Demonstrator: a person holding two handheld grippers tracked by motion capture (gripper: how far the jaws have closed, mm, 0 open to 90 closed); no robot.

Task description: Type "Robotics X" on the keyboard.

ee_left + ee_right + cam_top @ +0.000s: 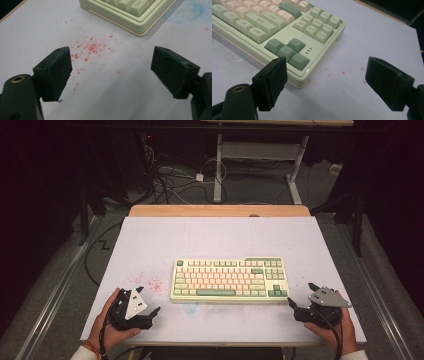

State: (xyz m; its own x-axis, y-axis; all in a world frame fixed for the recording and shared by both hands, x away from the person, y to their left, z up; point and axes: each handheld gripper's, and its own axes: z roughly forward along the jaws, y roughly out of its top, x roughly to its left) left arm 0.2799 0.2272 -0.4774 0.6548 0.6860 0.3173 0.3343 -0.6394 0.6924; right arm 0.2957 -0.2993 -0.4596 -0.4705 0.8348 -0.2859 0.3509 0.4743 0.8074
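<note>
One keyboard, two hand-held grippers, both empty

One keyboard [229,280] is recorded near the front middle of the white table top [220,237], laid square to the near edge. Its case is pale green; the keycaps are cream and light green, with darker green arrow keys [287,51] at its right end. In the left gripper view only its near left corner [140,23] is seen, with a key marked "ctrl".

The left gripper [148,301] is held at the front left of the table, near the keyboard's left end but apart from it. Its jaws are spread wide and nothing is held between them; bare table and a scatter of red specks [90,48] are seen in the gap.

The right gripper [302,296] is held at the front right, just beside the keyboard's right front corner. Its jaws are likewise spread wide and nothing is gripped; one jaw is seen in front of the corner by the arrow keys, and whether it touches the case cannot be told.

A faint blue smear [192,10] is noted on the table in front of the keyboard. A wooden strip [220,210] is noted along the far edge.
</note>
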